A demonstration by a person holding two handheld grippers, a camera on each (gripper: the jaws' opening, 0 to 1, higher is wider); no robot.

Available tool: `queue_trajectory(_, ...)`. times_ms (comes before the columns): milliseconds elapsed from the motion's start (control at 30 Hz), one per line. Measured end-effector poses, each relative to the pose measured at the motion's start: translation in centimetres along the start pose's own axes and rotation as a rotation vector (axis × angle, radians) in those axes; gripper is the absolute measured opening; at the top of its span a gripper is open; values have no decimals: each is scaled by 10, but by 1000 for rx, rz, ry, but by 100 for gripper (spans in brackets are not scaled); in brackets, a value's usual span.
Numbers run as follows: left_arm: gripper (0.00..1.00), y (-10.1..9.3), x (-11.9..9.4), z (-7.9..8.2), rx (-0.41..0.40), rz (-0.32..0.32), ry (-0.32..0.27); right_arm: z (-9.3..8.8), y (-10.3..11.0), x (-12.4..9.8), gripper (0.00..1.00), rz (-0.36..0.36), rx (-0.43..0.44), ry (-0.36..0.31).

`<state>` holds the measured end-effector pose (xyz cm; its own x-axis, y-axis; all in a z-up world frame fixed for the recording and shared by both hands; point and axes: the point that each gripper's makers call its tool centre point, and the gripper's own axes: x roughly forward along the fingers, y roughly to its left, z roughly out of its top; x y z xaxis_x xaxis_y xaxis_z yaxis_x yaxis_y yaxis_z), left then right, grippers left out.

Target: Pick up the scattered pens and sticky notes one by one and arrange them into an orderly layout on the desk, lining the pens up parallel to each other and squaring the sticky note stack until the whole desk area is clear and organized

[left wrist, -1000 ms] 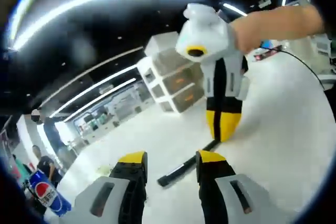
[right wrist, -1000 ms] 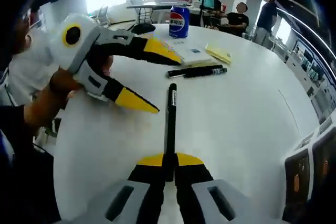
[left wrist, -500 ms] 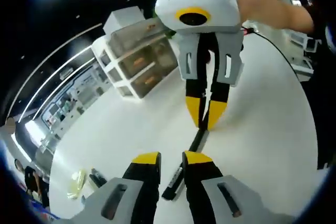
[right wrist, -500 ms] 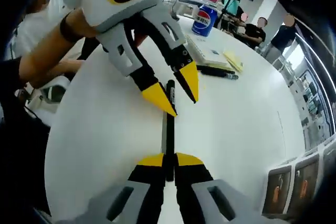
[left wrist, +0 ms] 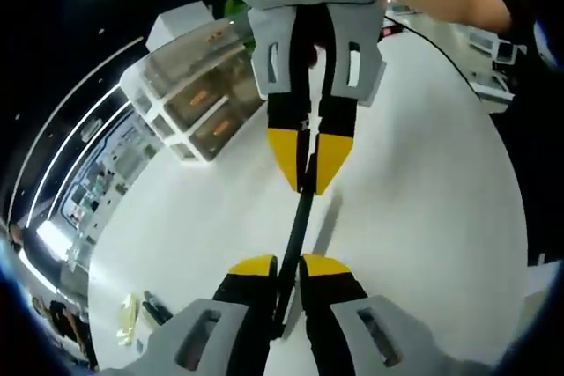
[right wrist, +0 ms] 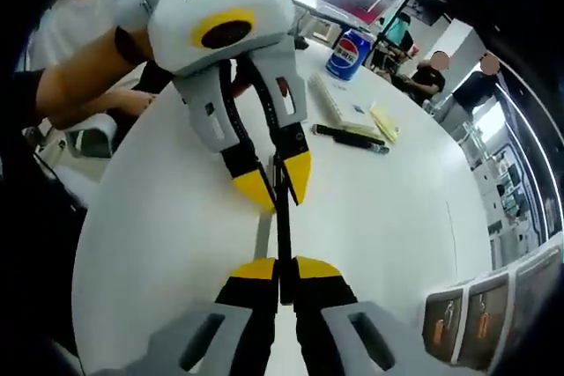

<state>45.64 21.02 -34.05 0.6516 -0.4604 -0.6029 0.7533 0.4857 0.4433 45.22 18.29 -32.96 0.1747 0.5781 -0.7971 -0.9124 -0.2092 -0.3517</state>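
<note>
A black pen [right wrist: 283, 217] is clamped at one end by the right gripper [right wrist: 278, 269] and pinched by the left gripper [left wrist: 278, 263] (a hand-over, seemingly) above the tabletop [right wrist: 388, 217].

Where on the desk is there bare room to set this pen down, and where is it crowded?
The black pen hangs between the right gripper and the left gripper. The white desk lies bare beside and beyond them, toward the drawer boxes. It is crowded by the Pepsi can: notepad, sticky notes, two pens.
</note>
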Motion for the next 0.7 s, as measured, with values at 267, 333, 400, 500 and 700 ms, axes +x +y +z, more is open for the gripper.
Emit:
queue_trajectory(267, 9, 0, 1, 13, 39, 24, 11, -9, -1, 6, 20, -45, -9, -27)
queue_trajectory(333, 9, -1, -2, 20, 47, 19, -7, -8, -2, 5, 18, -67, -34, -61)
queue_trajectory(400, 9, -1, -3, 25, 68, 25, -6, -7, -4, 2, 17, -97, -46, -103)
queue_trajectory(500, 9, -4, -3, 34, 127, 32, 1, -11, -5, -4, 11, -138, -65, -117)
queue_trajectory(700, 9, -5, -2, 56, 207, 48, 13, -18, -8, -22, 9, -228, -124, -164)
